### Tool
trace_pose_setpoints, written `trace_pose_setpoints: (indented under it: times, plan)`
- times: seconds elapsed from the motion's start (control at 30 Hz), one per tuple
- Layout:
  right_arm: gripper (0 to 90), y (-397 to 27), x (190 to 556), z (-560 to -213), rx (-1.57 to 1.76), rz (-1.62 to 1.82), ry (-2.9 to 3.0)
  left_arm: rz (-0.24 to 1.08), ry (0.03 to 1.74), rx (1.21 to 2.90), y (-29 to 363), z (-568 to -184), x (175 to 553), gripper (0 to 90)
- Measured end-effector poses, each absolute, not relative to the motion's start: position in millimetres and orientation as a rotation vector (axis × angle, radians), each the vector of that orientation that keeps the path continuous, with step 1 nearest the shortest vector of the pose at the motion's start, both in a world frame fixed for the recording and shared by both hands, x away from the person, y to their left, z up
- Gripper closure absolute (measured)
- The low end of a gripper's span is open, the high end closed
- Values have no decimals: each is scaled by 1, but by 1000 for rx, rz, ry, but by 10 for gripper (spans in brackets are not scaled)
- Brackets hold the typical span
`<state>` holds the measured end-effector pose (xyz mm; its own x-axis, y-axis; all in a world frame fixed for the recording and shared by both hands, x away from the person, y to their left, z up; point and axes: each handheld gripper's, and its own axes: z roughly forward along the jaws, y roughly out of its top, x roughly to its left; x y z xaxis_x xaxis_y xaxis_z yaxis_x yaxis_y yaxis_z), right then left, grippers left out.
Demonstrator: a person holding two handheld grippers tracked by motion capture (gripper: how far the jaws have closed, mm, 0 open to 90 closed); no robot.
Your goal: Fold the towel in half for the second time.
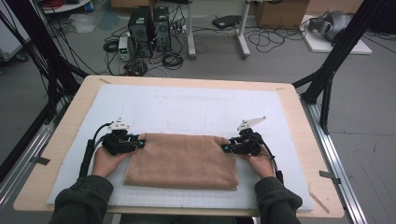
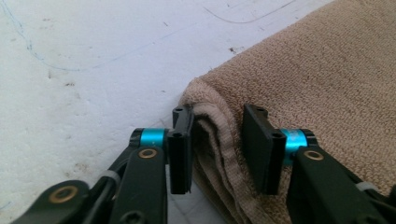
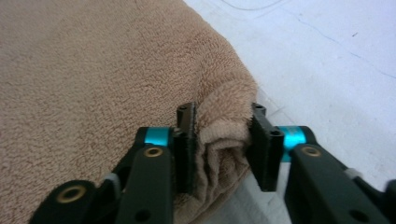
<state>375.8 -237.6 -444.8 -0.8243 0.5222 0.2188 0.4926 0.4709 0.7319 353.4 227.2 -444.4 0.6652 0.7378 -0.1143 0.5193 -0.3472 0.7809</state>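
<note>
Folded tan towel (image 1: 182, 161) lies flat on the white mat (image 1: 187, 107) covering the wooden worktop (image 1: 74, 112), toward the person's side, long edge running left to right.

Left tongs (image 1: 140, 143) sit at the towel's far-left corner; right tongs (image 1: 226, 147) at its far-right corner. Both are held low against the mat, each in 1 hand, the sleeves (image 1: 84, 198) coming in from the bottom edge.

Left gripper view: the 2 black jaws of the left tongs (image 2: 219, 149) straddle the corner's stacked layers (hem edges visible between them). The left pad touches the fabric; a gap seems to remain at the right pad, so I cannot tell whether the grip is firm.

Right gripper view: the right tongs (image 3: 223, 149) are clamped on the bunched corner of the towel (image 3: 93, 84), fabric puckered and squeezed between both pads.

Beyond the worktop: floor with computer towers (image 1: 149, 30) and cables.
</note>
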Motion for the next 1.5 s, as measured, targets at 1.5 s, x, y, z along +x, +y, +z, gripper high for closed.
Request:
trace_pose_setpoints:
  times: [1.5]
  plan:
    - [553, -234, 384, -426, 1002, 1217, 2552, 332, 891, 2094, 218, -432, 354, 607]
